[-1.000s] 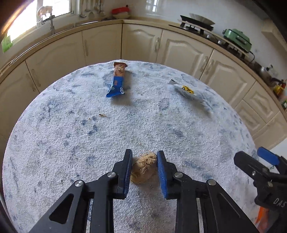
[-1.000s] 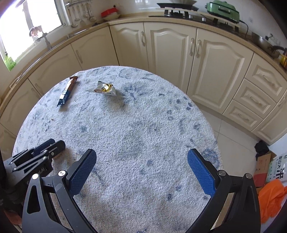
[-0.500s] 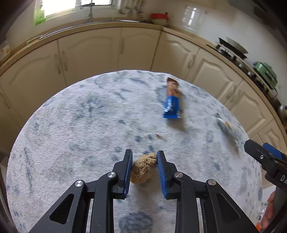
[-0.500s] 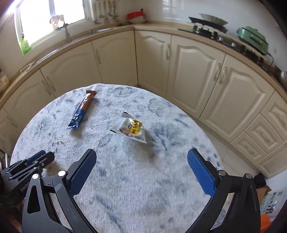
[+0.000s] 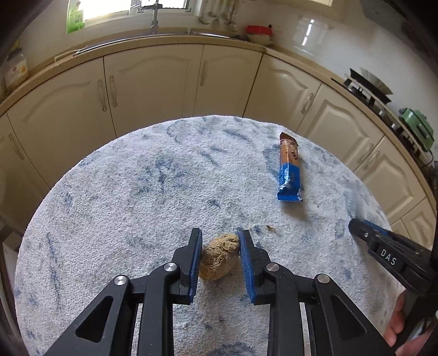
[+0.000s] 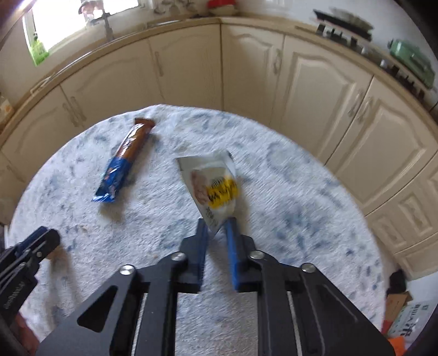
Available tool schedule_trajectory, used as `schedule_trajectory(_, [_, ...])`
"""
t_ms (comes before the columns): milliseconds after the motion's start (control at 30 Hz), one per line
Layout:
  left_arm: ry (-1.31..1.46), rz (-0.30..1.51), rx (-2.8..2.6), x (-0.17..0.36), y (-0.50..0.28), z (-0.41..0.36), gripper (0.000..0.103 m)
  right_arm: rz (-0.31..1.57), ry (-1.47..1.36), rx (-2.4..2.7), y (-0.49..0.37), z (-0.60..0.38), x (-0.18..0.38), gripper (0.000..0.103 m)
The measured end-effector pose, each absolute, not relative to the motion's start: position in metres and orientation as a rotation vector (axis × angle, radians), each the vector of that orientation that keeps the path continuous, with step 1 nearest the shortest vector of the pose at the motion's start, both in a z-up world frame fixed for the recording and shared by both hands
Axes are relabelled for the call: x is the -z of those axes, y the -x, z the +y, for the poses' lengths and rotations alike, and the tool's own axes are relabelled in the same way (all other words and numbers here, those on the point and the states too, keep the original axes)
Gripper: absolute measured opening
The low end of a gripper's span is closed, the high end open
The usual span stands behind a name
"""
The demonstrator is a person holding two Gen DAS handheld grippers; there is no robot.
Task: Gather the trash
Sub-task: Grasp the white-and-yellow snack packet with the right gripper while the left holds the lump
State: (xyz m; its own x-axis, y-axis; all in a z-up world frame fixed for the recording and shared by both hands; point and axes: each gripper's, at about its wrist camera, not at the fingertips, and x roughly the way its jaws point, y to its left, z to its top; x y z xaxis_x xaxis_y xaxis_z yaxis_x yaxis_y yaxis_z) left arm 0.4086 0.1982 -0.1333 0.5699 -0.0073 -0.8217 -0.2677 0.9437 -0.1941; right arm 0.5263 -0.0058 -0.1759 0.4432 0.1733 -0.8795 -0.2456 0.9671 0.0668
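My left gripper (image 5: 219, 241) is shut on a crumpled brown paper ball (image 5: 219, 258) just above the round table's blue-white cloth (image 5: 137, 191). A blue and brown snack bar wrapper (image 5: 289, 169) lies on the cloth ahead to the right; it also shows in the right wrist view (image 6: 123, 164). My right gripper (image 6: 216, 228) has closed around the near corner of a white and yellow packet (image 6: 213, 183), which lies near the table's middle. The right gripper shows at the right edge of the left wrist view (image 5: 383, 249), and the left gripper at the left edge of the right wrist view (image 6: 30, 246).
Cream kitchen cabinets (image 5: 153, 87) curve behind the table, with a sink and tap (image 5: 154, 19) under the window and a stove (image 5: 366, 87) to the right. A small crumb (image 5: 271, 227) lies on the cloth. Boxes and orange items (image 6: 405, 320) sit on the floor at the right.
My right gripper has moved forward to the white and yellow packet and gone from wide open to closed on its corner. My left gripper has swung left, still holding the paper ball.
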Motion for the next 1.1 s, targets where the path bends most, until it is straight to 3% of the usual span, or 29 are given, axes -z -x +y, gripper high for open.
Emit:
schedule_trajectory(367, [0.288, 0.963, -0.141, 0.138, -0.408, 0.187, 0.023, 1.06, 0.013, -0.31, -0.495, -0.023, 0.157, 0.005])
schedule_trajectory(533, [0.312, 0.963, -0.125, 0.138, -0.408, 0.189, 0.023, 1.087, -0.009, -0.274, -0.502, -0.037, 0.154, 0.01])
schedule_trajectory(567, [0.322, 0.962, -0.121, 0.138, -0.408, 0.191, 0.023, 1.091, -0.009, -0.261, -0.504, -0.039, 0.152, 0.025])
schedule_trajectory(600, [0.324, 0.96, -0.122, 0.138, -0.408, 0.192, 0.023, 1.093, 0.0, -0.233, -0.508, -0.039, 0.15, 0.057])
schedule_trajectory(667, [0.325, 0.955, -0.134, 0.137, -0.407, 0.194, 0.023, 1.055, -0.007, -0.208, -0.512, -0.035, 0.145, 0.092])
schedule_trajectory(1000, [0.349, 0.95, -0.144, 0.139, -0.407, 0.202, 0.023, 1.109, 0.105, -0.171, -0.545, 0.025, 0.169, 0.089])
schedule_trajectory(1033, [0.351, 0.95, -0.143, 0.139, -0.407, 0.202, 0.023, 1.117, 0.101, -0.179, -0.546, 0.028, 0.174, 0.086])
schedule_trajectory(1067, [0.353, 0.948, -0.142, 0.139, -0.406, 0.202, 0.023, 1.128, 0.097, -0.191, -0.547, 0.032, 0.179, 0.07])
schedule_trajectory(1100, [0.353, 0.948, -0.141, 0.139, -0.406, 0.202, 0.023, 1.113, 0.107, -0.186, -0.546, 0.035, 0.184, 0.064])
